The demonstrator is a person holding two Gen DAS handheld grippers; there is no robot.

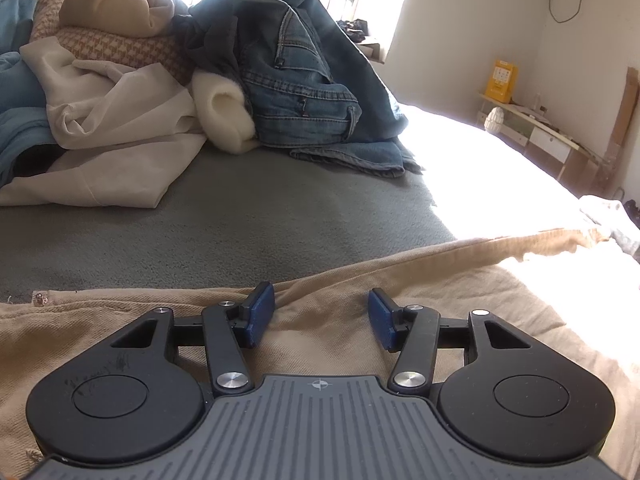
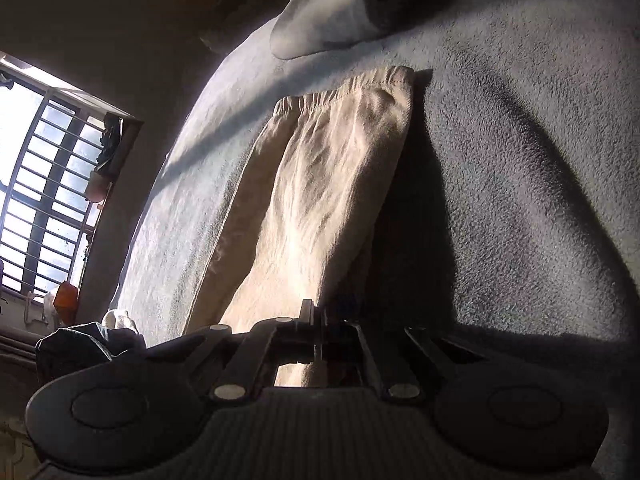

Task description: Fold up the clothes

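Beige trousers (image 1: 360, 292) spread over grey blanket (image 1: 224, 216), lower half of left view. Left gripper (image 1: 322, 314) spread, blue pads hovering just above cloth, nothing pinched. Right gripper (image 2: 316, 320) pressed together on edge of same trousers (image 2: 320, 184), centre of right view. Risk, as judgement: thin pinch on edge may slip when lifted, fold then crooked; heap of jeans (image 1: 300, 92) upper centre could get in way. No readable writing, no brand seen.

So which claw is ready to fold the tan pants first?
Probably the right claw: it is shut on the tan pants. The left claw is open above them, gripping nothing.
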